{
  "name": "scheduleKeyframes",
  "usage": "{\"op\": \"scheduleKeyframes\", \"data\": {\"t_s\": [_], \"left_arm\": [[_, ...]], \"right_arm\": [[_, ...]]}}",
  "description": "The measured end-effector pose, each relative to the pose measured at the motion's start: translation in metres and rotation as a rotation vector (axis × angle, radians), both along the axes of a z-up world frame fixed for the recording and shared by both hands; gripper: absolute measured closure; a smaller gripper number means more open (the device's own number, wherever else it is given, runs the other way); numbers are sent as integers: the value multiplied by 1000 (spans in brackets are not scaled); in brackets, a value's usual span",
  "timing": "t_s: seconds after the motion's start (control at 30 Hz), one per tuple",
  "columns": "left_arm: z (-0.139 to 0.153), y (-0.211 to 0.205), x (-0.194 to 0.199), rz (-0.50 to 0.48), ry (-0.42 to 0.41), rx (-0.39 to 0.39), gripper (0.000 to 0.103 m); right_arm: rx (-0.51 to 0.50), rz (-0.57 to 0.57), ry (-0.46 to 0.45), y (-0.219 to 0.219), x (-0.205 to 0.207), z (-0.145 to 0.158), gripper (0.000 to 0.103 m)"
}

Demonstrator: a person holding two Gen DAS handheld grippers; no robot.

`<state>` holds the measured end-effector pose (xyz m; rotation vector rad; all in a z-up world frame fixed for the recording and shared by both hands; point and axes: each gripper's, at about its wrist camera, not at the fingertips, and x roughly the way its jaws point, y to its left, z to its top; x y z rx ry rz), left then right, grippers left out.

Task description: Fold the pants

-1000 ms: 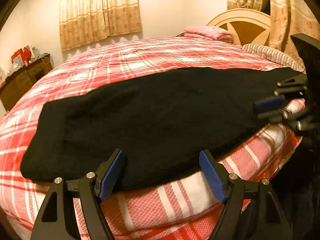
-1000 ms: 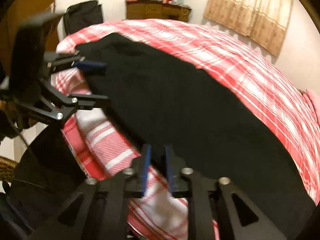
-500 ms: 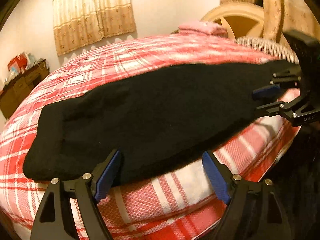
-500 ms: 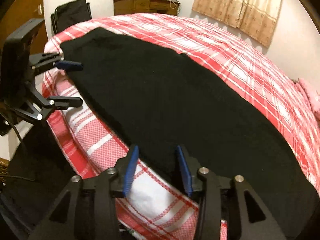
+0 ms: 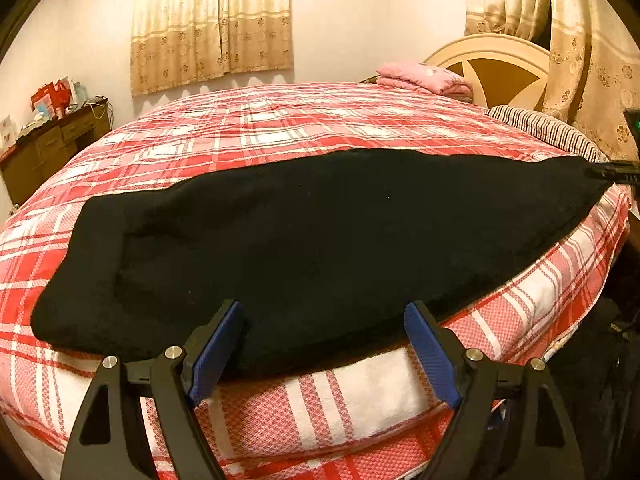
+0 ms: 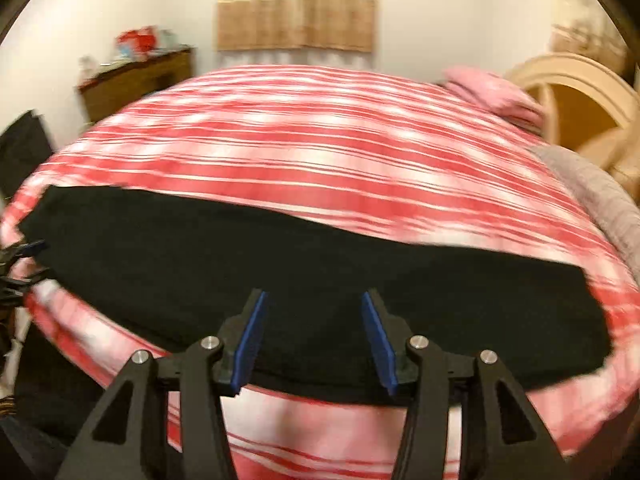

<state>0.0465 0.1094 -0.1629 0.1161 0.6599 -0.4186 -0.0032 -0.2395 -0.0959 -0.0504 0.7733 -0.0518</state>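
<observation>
Black pants point(image 5: 320, 240) lie flat as a long strip along the near edge of a bed with a red and white plaid cover point(image 5: 280, 128). My left gripper point(image 5: 324, 344) is open at the pants' near edge, close to their left end. My right gripper point(image 6: 316, 336) is open at the same near edge, further right; its view is blurred. The pants also show in the right wrist view point(image 6: 320, 272). A tip of the right gripper shows at the far right of the left wrist view point(image 5: 616, 174). The left gripper shows at the left edge of the right wrist view point(image 6: 20, 264).
A folded pink blanket point(image 5: 424, 78) and a striped pillow point(image 5: 548, 132) lie by the cream headboard point(image 5: 496, 68). A wooden dresser point(image 5: 52, 140) stands at the far left wall. Curtains point(image 5: 212, 24) hang behind. The bed edge drops off just below both grippers.
My right gripper has let go and opened wide, and has swung round to face across the bed. My left gripper has stayed open and shifted slightly.
</observation>
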Motion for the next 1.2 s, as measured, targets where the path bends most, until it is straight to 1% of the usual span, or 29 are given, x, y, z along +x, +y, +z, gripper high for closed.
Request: {"op": "scheduleKeyframes", "data": {"t_s": [0.07, 0.13, 0.2, 0.23, 0.3, 0.47, 0.6, 0.73, 0.9, 0.93, 0.97, 1.0, 1.03, 1.13, 1.2], "left_arm": [[0, -2, 1, 2, 4, 4, 19], [0, -4, 1, 2, 9, 9, 19], [1, -7, 2, -2, 13, 16, 19], [1, -8, 1, -5, 14, 21, 19], [1, -10, 1, -13, 18, 22, 19], [-1, -12, 1, -13, 22, 32, 19], [-1, -11, 1, -12, 26, 22, 19], [-3, -11, 0, -12, 25, 23, 19], [-3, -11, 1, -12, 26, 25, 19], [-3, -10, 1, -12, 26, 24, 19], [-3, -10, 1, -12, 27, 23, 19], [-3, -10, 0, -12, 27, 22, 19], [-2, -10, 0, -11, 27, 21, 19], [-3, -9, 0, -11, 27, 16, 19], [-3, -9, 0, -12, 26, 18, 19]], "right_arm": [[-57, -22, 25, -18, -12, 0, 51], [-133, -35, 24, -33, -26, -1, 51], [-202, -31, 31, -37, -35, -4, 51], [-264, -31, 34, -41, -40, -8, 51], [-339, -26, 47, -45, -42, -13, 51], [-380, -3, 72, -51, -38, -20, 52], [-449, 26, 85, -43, -34, -29, 52], [-504, 55, 87, -38, -39, -31, 52], [-532, 64, 76, -36, -32, -34, 53], [-535, 68, 72, -35, -29, -35, 59], [-520, 77, 74, -35, -27, -36, 68], [-494, 90, 80, -35, -26, -36, 90], [-477, 94, 81, -34, -25, -36, 92], [-483, 98, 75, -30, -32, -34, 97], [-481, 93, 66, -30, -40, -31, 98]]}}
